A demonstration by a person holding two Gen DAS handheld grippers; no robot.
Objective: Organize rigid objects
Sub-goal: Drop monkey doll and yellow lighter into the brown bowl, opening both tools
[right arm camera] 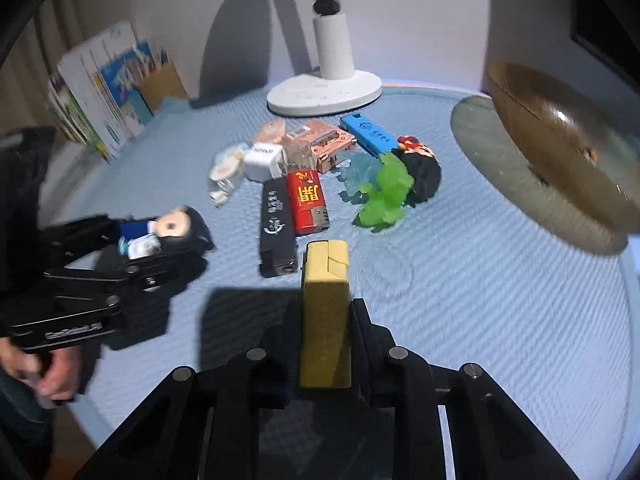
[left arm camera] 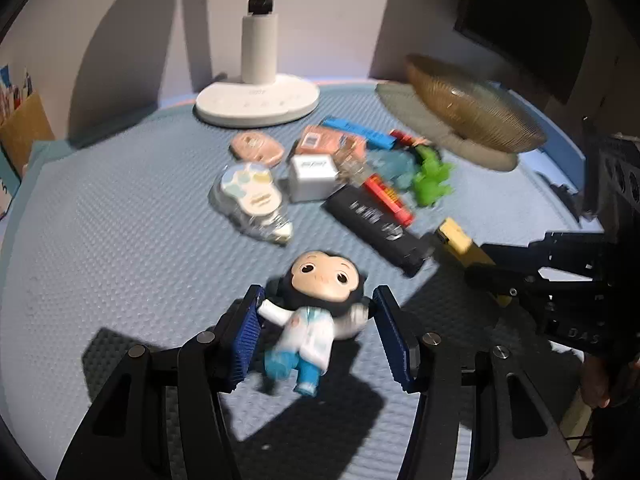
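- Left wrist view first: the left gripper (left arm camera: 316, 320) has its blue pads either side of the doll figure (left arm camera: 316, 304), a big-headed toy in a white coat and blue trousers. One pad (left arm camera: 246, 336) touches the outstretched arm, the other sits just beside the far arm. Motion blur leaves it unclear whether the toy is really clamped, so I call it straddled, not gripped.
- Over to the right wrist view: the right gripper (right arm camera: 325, 320) is clamped tight on the yellow lighter (right arm camera: 325, 280), which sticks out forward, nearer the camera than the lamp base (right arm camera: 324, 94).
- Everything else sits in one heap just in front of that lamp base: black lighter (right arm camera: 277, 232), red lighter (right arm camera: 308, 200), blue stick (right arm camera: 368, 134), white cube (right arm camera: 262, 162), green toy (right arm camera: 384, 194), pink box (right arm camera: 326, 148).
- Right of the lamp base, the brown ribbed dish (right arm camera: 560, 140) shows nothing inside from here.
- My read: early days. Two items in hand or nearly so, the pile unsorted, most of the job ahead.
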